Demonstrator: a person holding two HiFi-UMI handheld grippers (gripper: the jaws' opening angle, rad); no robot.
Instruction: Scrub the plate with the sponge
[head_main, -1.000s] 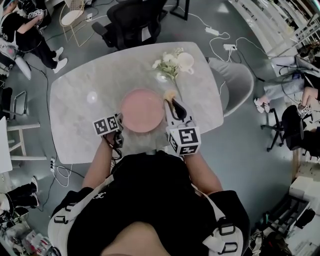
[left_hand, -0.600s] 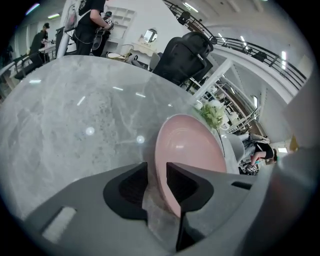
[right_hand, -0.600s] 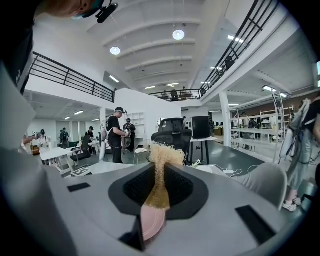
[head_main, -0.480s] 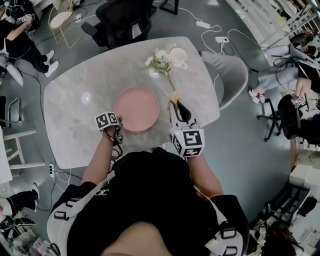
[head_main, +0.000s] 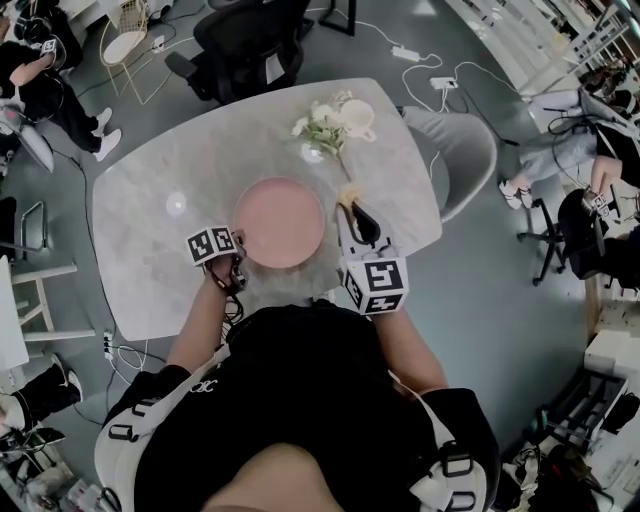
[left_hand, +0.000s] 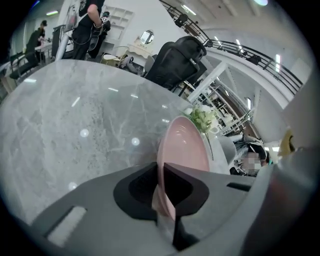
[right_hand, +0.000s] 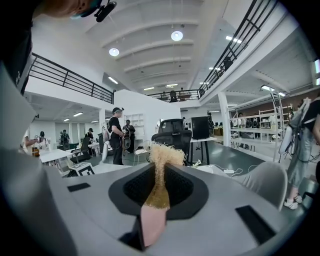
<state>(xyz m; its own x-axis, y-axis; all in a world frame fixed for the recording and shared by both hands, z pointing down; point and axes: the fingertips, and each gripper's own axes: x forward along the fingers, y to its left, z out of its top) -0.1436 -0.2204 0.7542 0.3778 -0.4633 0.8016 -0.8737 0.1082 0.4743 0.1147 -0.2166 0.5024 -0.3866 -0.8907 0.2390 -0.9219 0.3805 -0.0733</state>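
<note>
Two dark jaws of the left gripper (left_hand: 161, 169) are clamped on the rim of the pink plate (left_hand: 186, 142), whose thin edge runs up between them in the left gripper view. The jaws of the right gripper (right_hand: 159, 172) are pinching the sponge (right_hand: 160, 155). A pale pink part sits low in the grip, and a frayed yellowish tuft sticks out past the jaw tips.

In the head view, the plate lies at the middle of the frame on the grey marbled desk (head_main: 150, 230). The left gripper meets it at its lower left edge. The right gripper stands just right of the plate, and the sponge at its tip is near the plate's right rim. Whether the sponge touches the rim cannot be told.

Beyond the plate, toward the top of the frame, white flowers (head_main: 322, 125) and a pale cup (head_main: 358, 117) stand close together on the desk. A black office chair (head_main: 250, 40) stands past the desk's far edge, and a grey chair (head_main: 468, 150) at its right side.
</note>
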